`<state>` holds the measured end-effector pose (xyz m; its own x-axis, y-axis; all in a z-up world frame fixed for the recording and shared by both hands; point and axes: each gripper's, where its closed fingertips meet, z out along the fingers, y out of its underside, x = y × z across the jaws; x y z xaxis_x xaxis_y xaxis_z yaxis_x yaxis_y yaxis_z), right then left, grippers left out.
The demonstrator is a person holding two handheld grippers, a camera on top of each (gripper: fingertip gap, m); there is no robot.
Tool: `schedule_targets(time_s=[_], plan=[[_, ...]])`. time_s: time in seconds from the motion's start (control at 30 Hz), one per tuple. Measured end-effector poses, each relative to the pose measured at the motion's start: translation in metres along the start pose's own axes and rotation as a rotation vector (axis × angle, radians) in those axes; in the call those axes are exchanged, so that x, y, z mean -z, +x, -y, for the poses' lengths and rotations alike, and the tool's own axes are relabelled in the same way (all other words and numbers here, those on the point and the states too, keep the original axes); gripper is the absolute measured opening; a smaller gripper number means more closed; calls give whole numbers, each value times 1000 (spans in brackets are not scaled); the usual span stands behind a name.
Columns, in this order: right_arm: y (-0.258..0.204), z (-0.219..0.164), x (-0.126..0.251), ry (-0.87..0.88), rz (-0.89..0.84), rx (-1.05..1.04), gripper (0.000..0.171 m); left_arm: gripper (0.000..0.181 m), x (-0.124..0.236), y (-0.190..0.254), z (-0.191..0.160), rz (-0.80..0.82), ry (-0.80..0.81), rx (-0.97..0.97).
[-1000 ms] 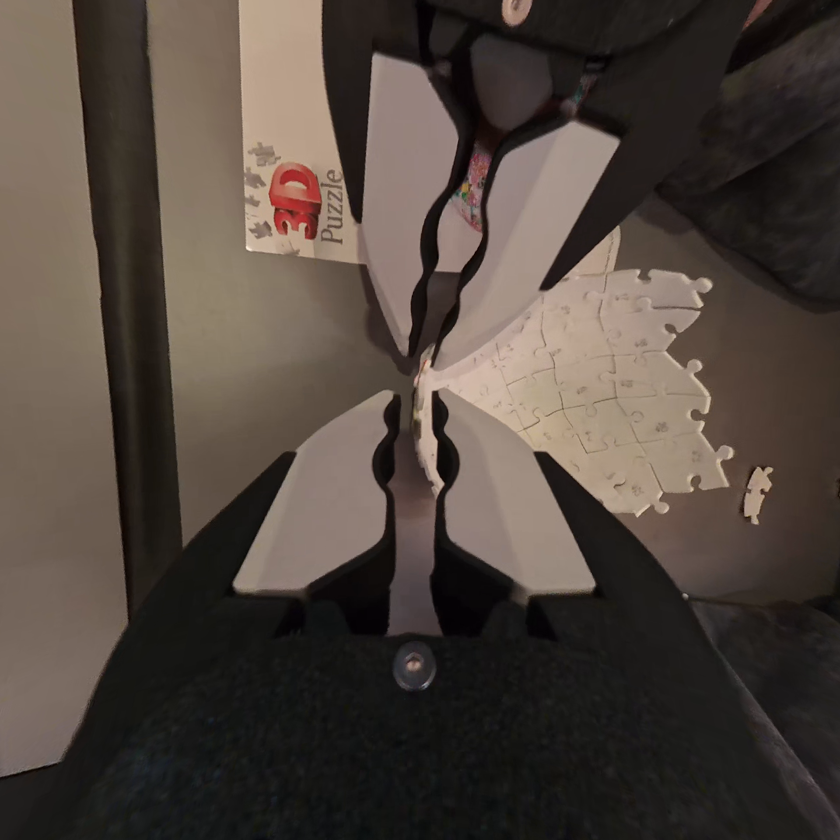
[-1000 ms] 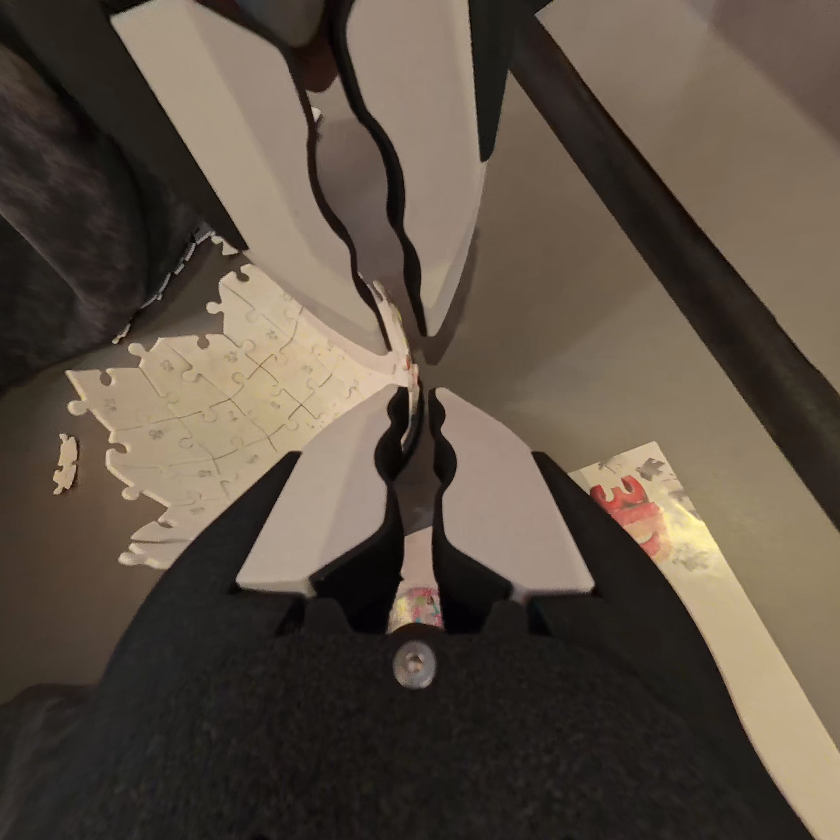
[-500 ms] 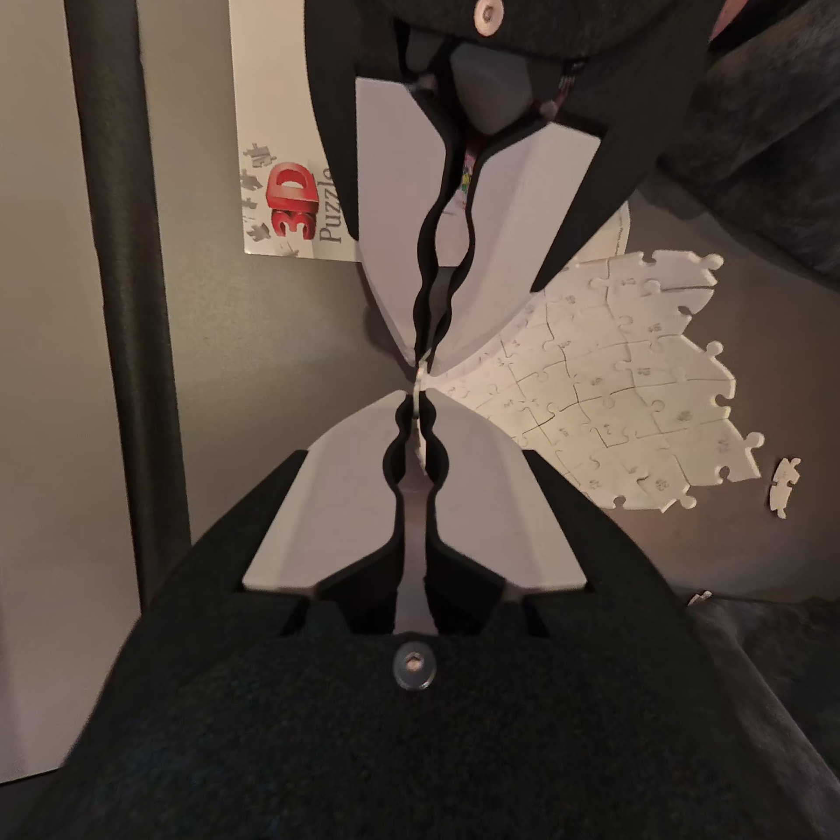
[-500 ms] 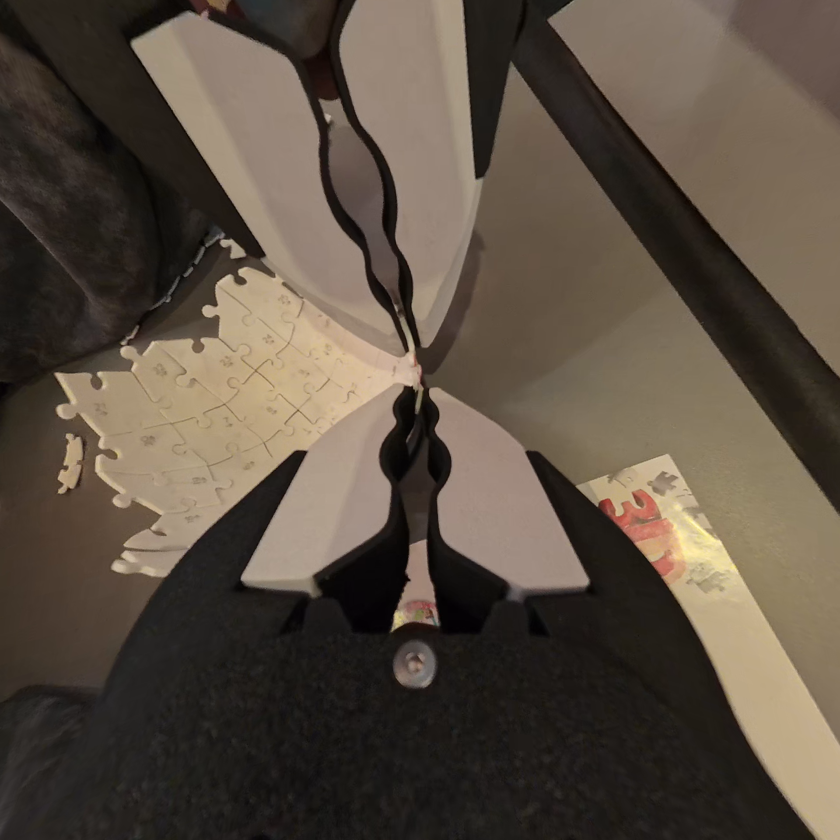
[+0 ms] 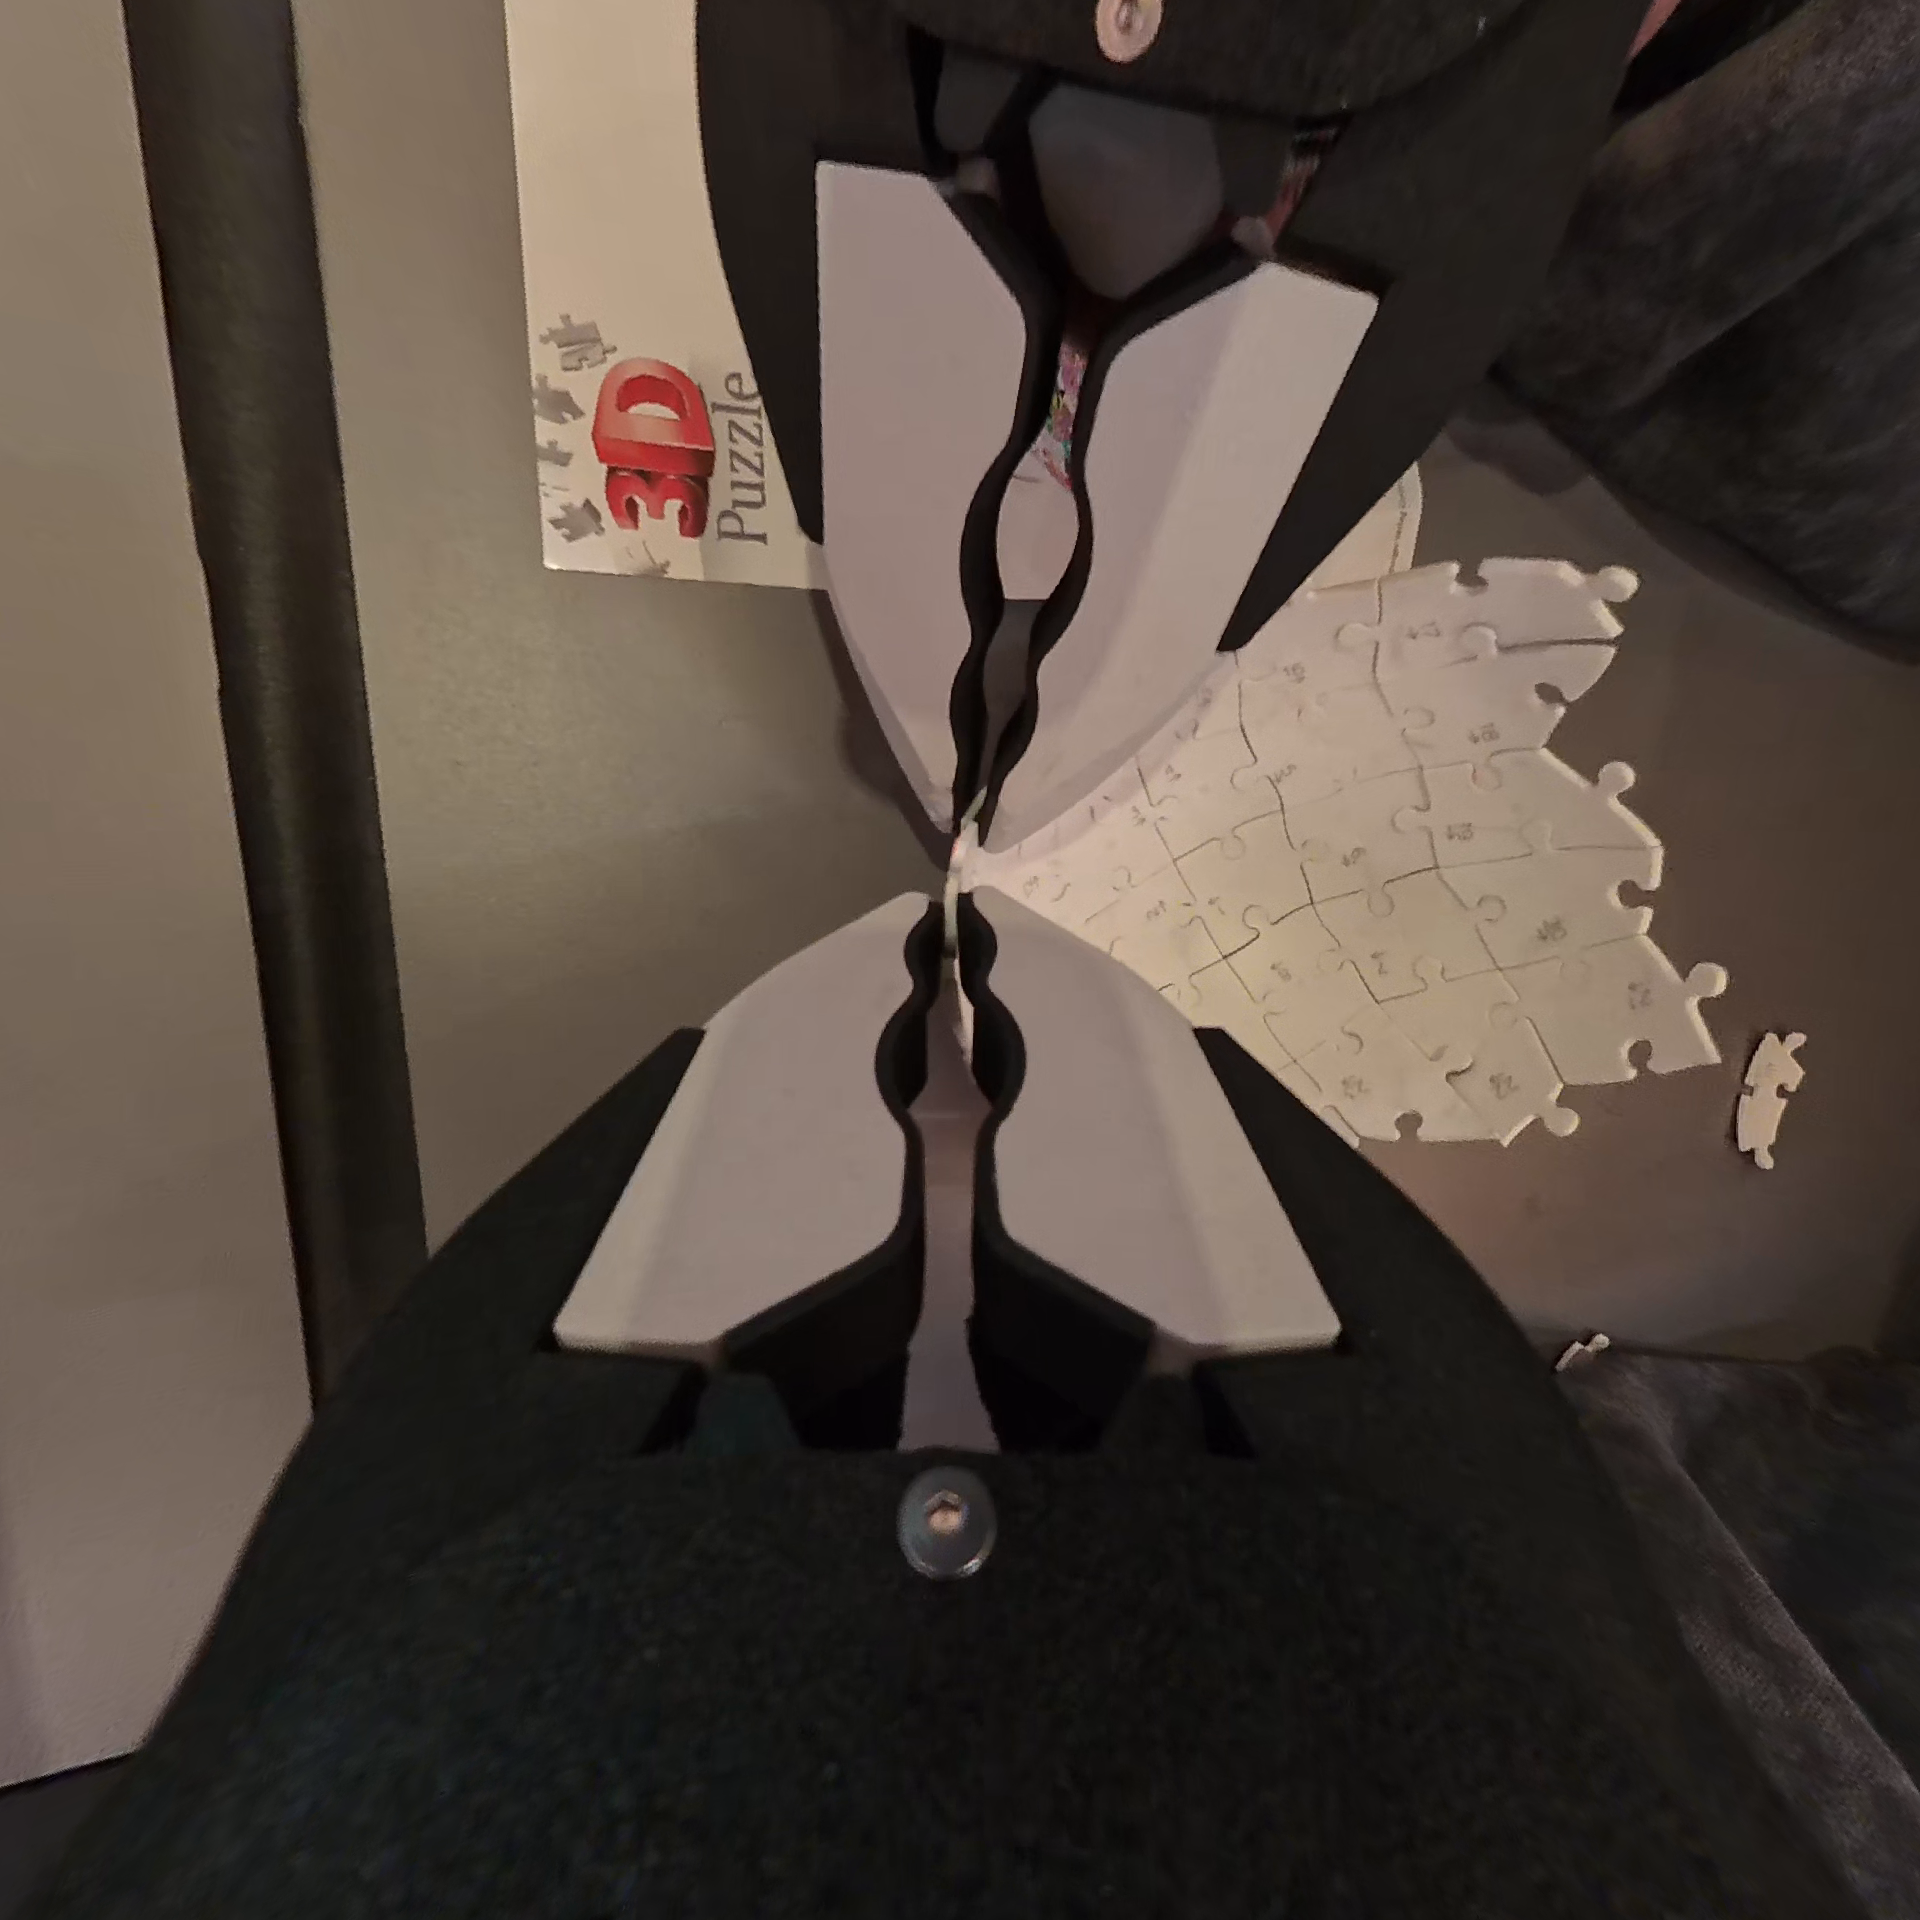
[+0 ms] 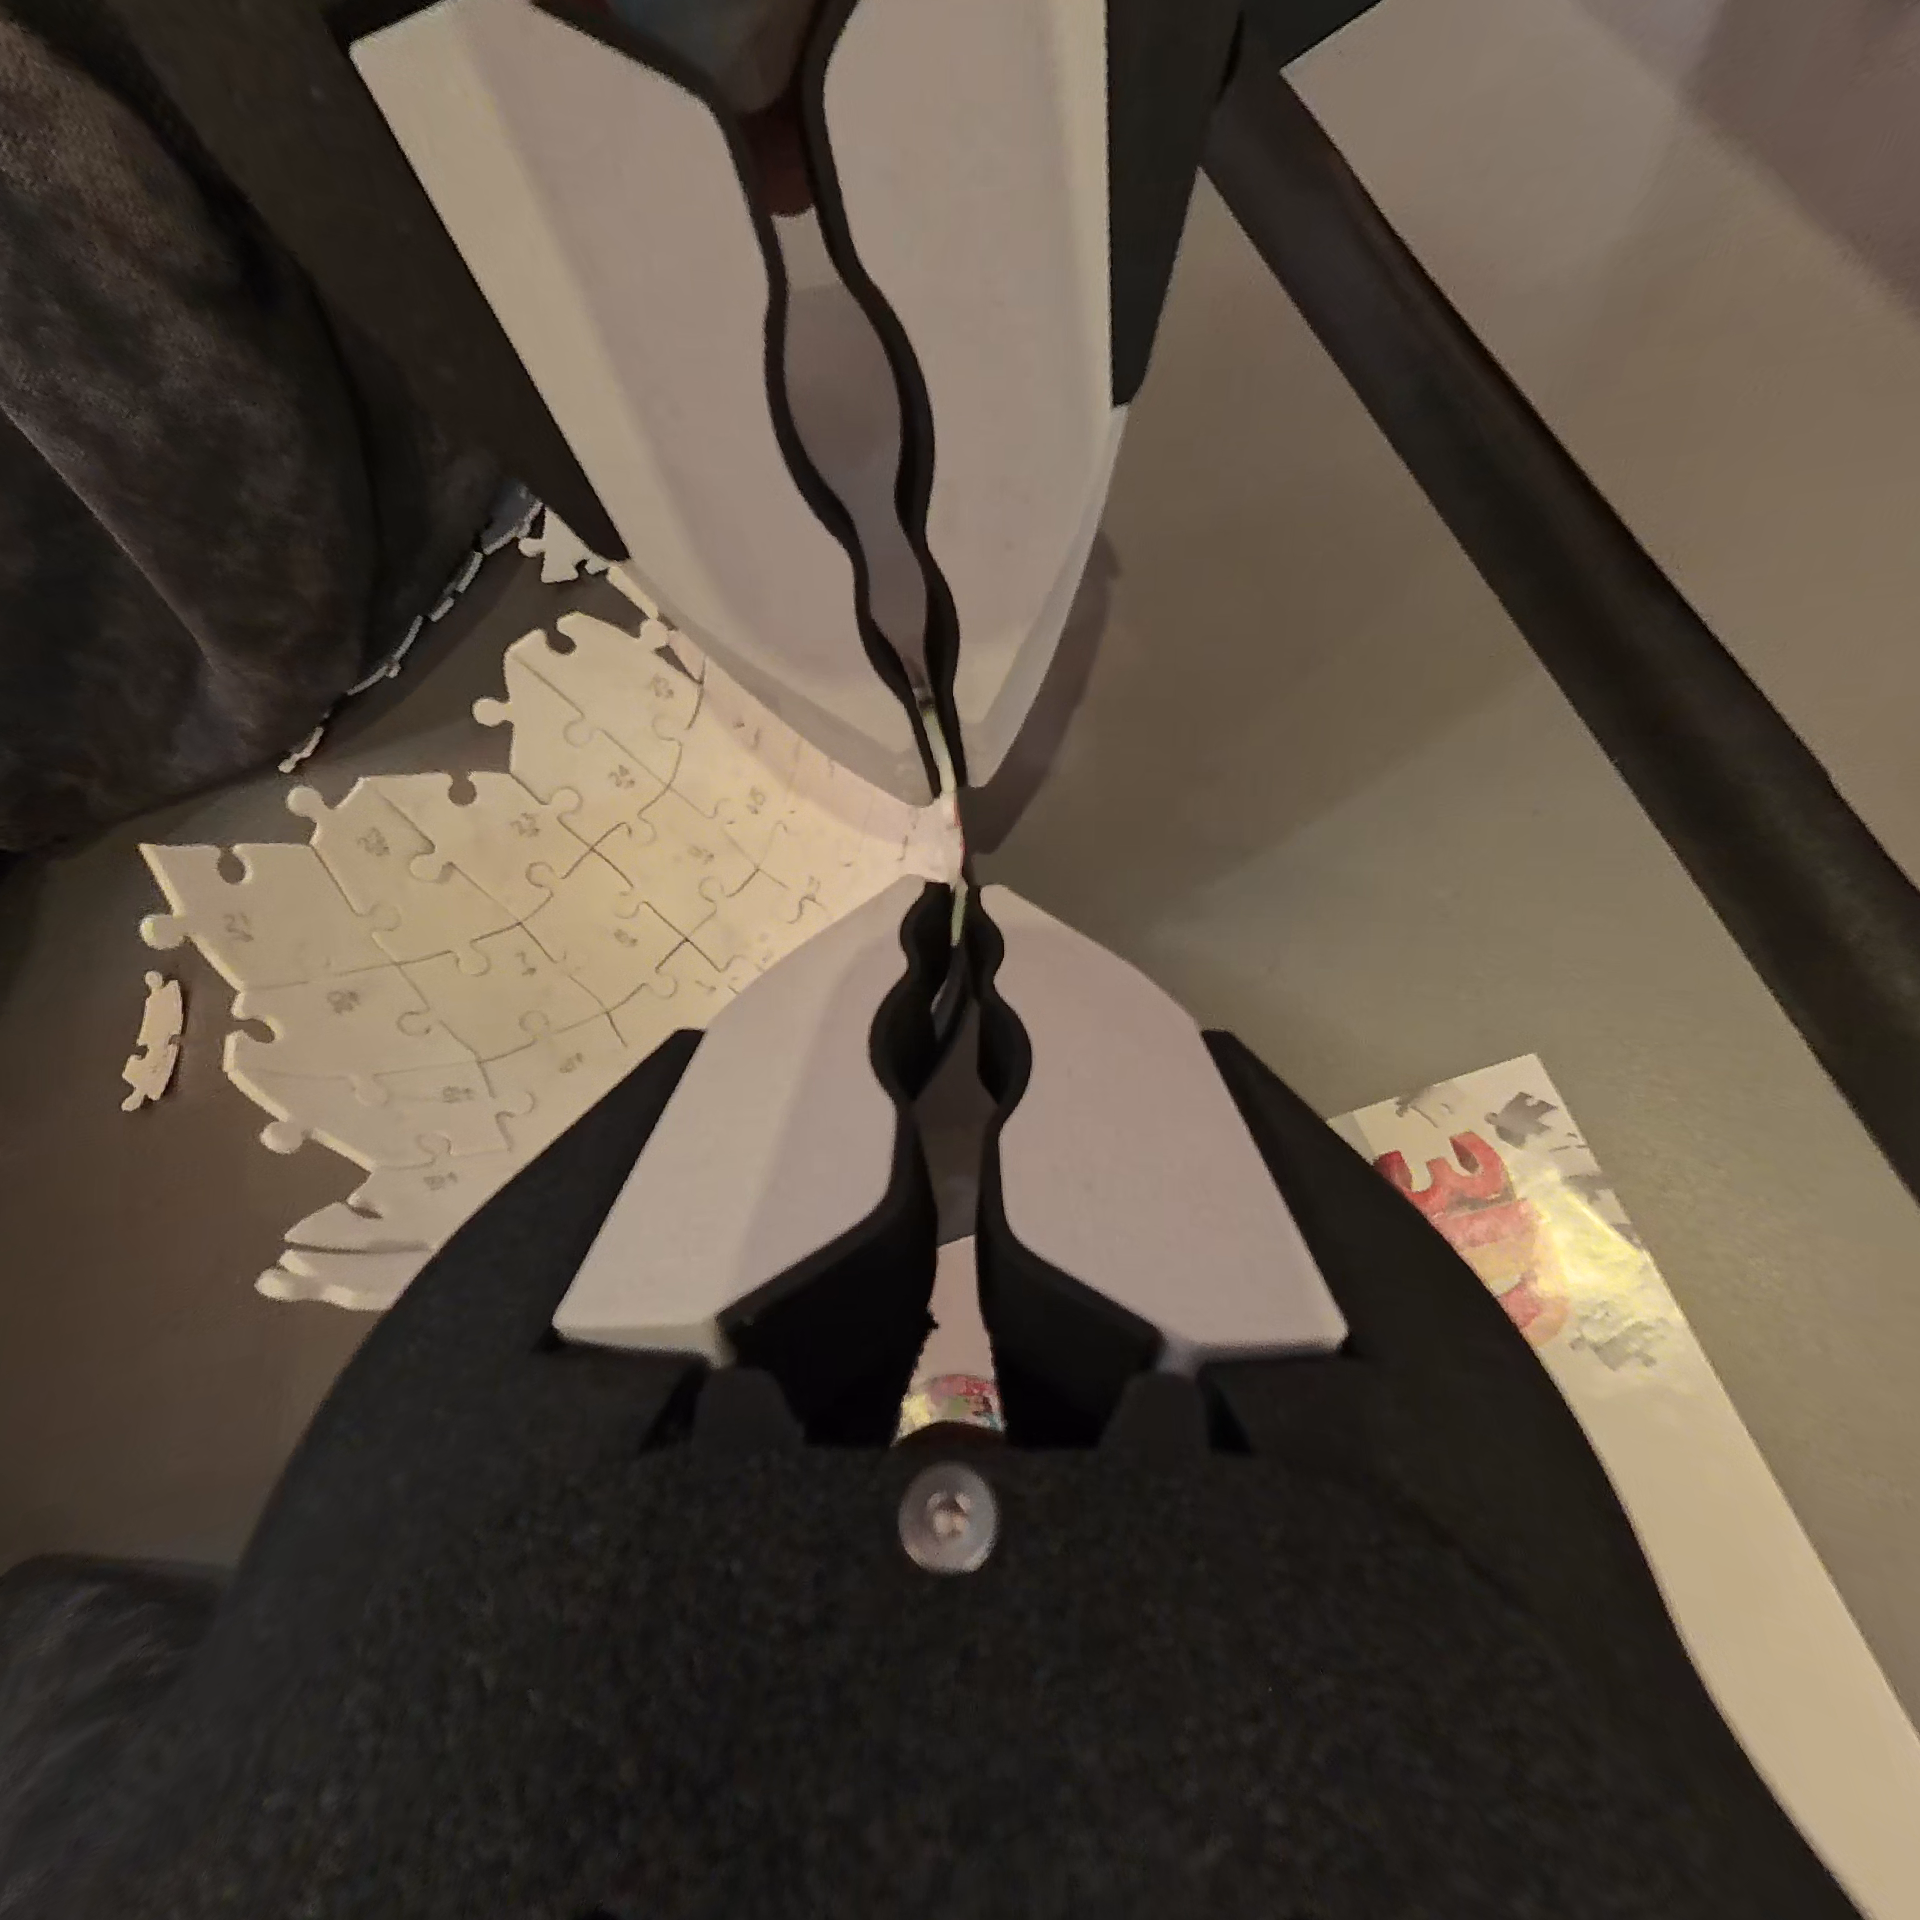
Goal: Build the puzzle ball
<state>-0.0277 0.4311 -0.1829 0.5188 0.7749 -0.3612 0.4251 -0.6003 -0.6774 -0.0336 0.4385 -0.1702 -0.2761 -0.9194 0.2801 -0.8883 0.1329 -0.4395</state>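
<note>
lettering is being carried by a white printed sheet [image 5: 623, 312]: bold red characters with a thinner grey word beside them, ringed by small grey puzzle-piece shapes; in the right wrist view that print is being partly washed out by glare; small dark marks are being shown on the pale back of nearly every piece of the joined puzzle section [image 5: 1403, 883]; the writing itself is not being repeated here
</note>
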Motion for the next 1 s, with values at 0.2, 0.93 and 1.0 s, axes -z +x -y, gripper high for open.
schedule_targets(time_s=[0.2, 0.93, 1.0], plan=[[-1, 0, 0, -1, 2, 3, 3, 2, -1, 0, -1, 0, -11, 6], [-2, 2, -2, 25, 53, -24, 14, 2, -3, 2, -2, 21, -49, 10], [-1, 2, -5, 21, 51, -18, 7, 2, -3, 1, -2, 17, -47, 17]])
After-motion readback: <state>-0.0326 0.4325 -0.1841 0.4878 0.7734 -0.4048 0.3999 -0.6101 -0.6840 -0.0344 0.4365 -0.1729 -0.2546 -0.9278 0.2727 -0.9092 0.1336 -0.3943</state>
